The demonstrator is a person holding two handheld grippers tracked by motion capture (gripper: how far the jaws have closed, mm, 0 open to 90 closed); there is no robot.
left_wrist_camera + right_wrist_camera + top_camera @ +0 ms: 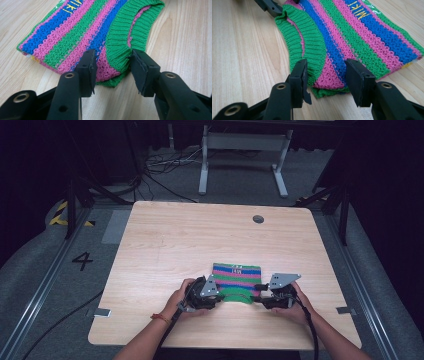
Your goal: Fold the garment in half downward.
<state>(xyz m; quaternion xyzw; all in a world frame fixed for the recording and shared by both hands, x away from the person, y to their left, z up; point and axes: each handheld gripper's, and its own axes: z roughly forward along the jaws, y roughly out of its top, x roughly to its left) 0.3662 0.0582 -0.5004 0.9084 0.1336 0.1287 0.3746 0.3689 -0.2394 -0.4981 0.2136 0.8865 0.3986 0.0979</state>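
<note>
Apparently both tongs, left (pixel 212 295) and right (pixel 261 297), are standing spread astride the near corners of the folded striped sweater (pixel 236 281), which is lying on the bench (pixel 165 240); releasing looks done, withdrawing cleanly comes next

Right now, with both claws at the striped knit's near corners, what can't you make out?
- Yellow lettering on the knit: cut off by the top edge in the left gripper view, too small in the high view.
- Whether the left claw or the right claw still presses the fabric: the jaws straddle the corners, contact unclear.
- The garment's underside: folded against the table.
</note>
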